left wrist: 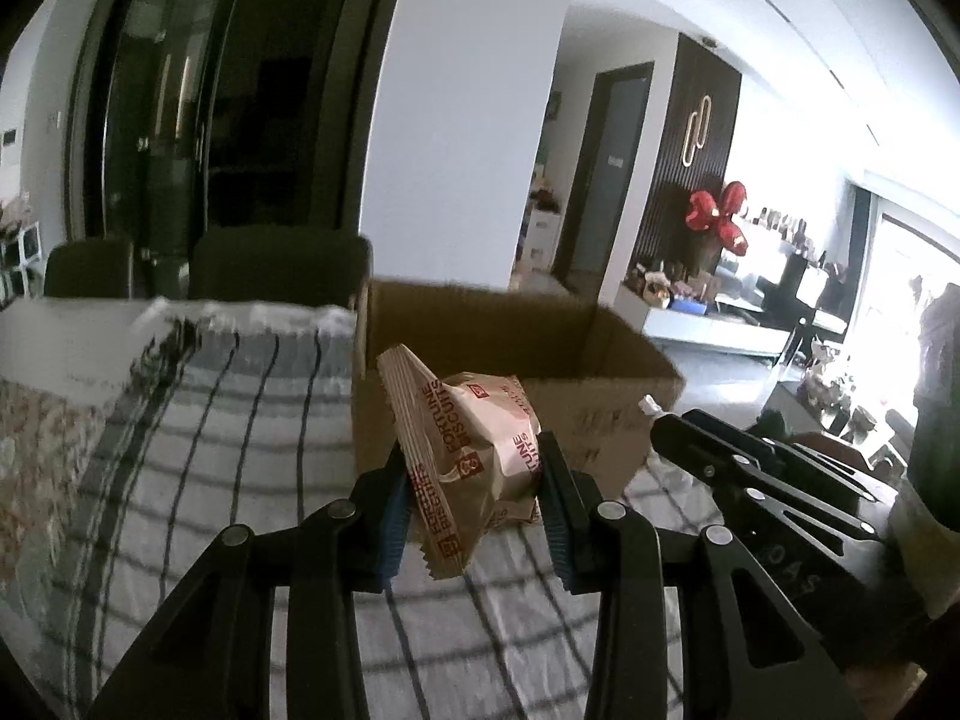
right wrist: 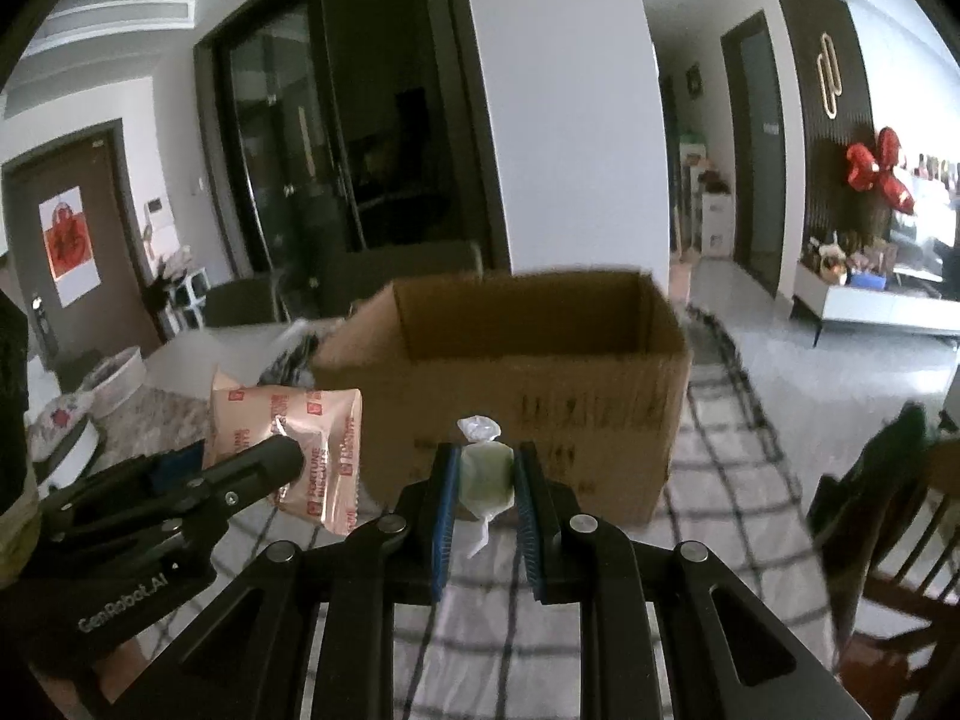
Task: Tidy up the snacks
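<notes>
My left gripper (left wrist: 474,468) is shut on a pink Fortune Biscuits packet (left wrist: 474,450), held above the checked tablecloth just in front of an open cardboard box (left wrist: 528,330). My right gripper (right wrist: 485,474) is shut on a small green candy in a clear twisted wrapper (right wrist: 485,471), also close in front of the box (right wrist: 522,372). In the right wrist view the left gripper (right wrist: 264,468) and its biscuit packet (right wrist: 300,450) are at the lower left. In the left wrist view the right gripper (left wrist: 660,420) shows at the right with the wrapper's tip. The box's inside floor is hidden.
The box stands on a table covered with a black-and-white checked cloth (left wrist: 240,408). Dark chairs (left wrist: 276,264) stand behind the table. A wooden chair (right wrist: 888,540) is at the right edge. A white pillar (right wrist: 564,120) rises behind the box.
</notes>
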Demonstrator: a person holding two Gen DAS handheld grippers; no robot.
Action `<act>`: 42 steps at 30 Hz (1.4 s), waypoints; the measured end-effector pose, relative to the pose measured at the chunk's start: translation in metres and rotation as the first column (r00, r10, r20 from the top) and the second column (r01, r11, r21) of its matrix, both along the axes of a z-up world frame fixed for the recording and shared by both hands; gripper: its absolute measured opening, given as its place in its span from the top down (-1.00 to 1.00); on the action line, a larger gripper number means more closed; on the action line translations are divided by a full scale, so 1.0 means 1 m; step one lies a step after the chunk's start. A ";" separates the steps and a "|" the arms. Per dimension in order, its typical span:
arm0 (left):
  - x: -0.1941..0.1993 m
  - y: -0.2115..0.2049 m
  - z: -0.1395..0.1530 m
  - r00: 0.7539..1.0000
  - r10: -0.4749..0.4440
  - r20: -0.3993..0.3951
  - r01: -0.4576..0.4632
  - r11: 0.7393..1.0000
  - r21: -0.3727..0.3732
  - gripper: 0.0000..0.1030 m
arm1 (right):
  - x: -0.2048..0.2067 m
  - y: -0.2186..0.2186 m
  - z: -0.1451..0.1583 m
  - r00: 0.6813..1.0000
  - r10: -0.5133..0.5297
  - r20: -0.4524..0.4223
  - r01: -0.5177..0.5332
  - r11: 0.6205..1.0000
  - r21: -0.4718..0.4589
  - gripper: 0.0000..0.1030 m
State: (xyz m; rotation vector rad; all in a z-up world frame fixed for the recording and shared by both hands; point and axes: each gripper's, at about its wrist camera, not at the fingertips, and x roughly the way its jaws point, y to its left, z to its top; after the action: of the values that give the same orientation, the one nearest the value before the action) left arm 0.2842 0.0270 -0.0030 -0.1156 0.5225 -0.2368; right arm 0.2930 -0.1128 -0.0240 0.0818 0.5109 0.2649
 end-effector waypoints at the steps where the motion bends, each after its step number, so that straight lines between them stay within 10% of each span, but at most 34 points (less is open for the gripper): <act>1: 0.004 -0.001 0.005 1.000 -0.002 0.011 0.002 1.000 0.006 0.27 | 0.002 -0.001 0.004 1.000 -0.002 0.013 0.002 1.000 -0.003 0.61; 19: 0.110 -0.018 0.024 1.000 -0.005 0.017 0.004 0.998 0.070 0.24 | 0.077 -0.006 0.040 0.995 -0.037 0.090 0.046 0.995 -0.092 0.61; 24: 0.123 -0.018 0.019 1.000 0.020 0.001 -0.020 0.997 0.080 -0.13 | 0.096 -0.008 0.039 0.996 -0.060 0.067 0.067 0.992 -0.107 0.45; 26: 0.120 -0.016 0.019 0.999 0.045 0.003 -0.045 0.994 0.097 -0.22 | 0.098 -0.010 0.038 0.996 -0.072 0.055 0.078 0.990 -0.121 0.12; 42: -0.016 -0.013 0.043 0.987 0.121 0.107 -0.136 0.978 0.156 -0.66 | -0.001 -0.034 0.056 0.988 -0.139 0.070 0.146 0.984 -0.103 -0.22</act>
State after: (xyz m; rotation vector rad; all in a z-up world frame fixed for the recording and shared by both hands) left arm 0.2684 0.0142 0.0395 0.0209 0.4340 -0.0721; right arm 0.2922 -0.1463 0.0324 0.0046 0.4540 0.0993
